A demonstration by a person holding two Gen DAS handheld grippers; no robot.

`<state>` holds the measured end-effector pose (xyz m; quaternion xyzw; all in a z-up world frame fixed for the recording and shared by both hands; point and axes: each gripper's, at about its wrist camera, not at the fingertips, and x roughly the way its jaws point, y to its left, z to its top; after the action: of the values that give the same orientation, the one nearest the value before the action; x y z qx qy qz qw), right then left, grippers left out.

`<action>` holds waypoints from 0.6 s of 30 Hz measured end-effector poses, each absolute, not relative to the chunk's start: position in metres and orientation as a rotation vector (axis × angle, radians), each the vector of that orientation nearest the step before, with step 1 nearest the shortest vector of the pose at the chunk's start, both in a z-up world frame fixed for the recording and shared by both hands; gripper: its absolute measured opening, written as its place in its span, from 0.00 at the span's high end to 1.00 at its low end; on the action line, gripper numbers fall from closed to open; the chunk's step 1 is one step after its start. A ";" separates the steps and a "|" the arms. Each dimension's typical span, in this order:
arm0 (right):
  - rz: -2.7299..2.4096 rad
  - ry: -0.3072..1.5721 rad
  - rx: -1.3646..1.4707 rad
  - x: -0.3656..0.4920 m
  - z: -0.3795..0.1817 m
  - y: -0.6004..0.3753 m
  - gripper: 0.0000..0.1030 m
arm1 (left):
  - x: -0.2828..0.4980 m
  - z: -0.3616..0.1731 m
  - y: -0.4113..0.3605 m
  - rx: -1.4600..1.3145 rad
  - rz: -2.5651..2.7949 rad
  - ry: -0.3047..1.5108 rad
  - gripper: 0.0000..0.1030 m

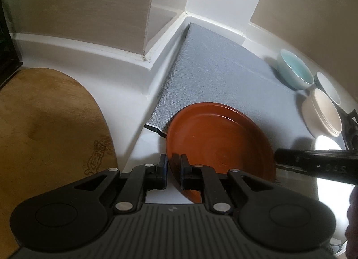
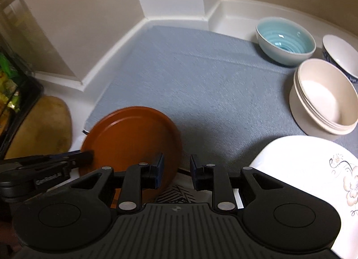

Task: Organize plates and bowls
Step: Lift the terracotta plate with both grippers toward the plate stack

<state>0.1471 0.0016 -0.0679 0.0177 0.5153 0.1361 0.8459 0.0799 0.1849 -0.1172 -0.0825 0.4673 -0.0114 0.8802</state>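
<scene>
Plate [image 1: 220,140], brown, tilts over the mat's [image 1: 214,75] near left corner, its rim pinched in the left claw [image 1: 174,170]; right claw [image 2: 176,173] hangs spread and empty just beside its right edge; bowls [image 2: 324,98] crowd the mat's far right; white surface [image 1: 143,147], pale walls.

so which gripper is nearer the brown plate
Left. The left gripper is clamped on the brown plate rim; the right gripper is open beside its other edge, not gripping.
</scene>
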 end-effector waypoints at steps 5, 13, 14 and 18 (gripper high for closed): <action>0.291 1.100 0.034 0.151 -0.074 0.003 0.74 | 0.082 -0.117 0.182 -0.166 -0.020 0.984 0.88; 0.294 1.106 0.020 0.155 -0.078 0.005 0.74 | 0.087 -0.118 0.183 -0.166 -0.016 0.991 0.88; 0.295 1.106 0.019 0.155 -0.078 0.005 0.74 | 0.088 -0.118 0.182 -0.163 -0.017 0.990 0.88; 0.296 1.105 0.016 0.155 -0.080 0.006 0.74 | 0.091 -0.119 0.183 -0.167 -0.019 0.988 0.88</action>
<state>0.1552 0.0057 -0.0798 0.0077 0.5230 0.1401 0.8407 0.0909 0.1832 -0.1194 -0.0798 0.4737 -0.0090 0.8770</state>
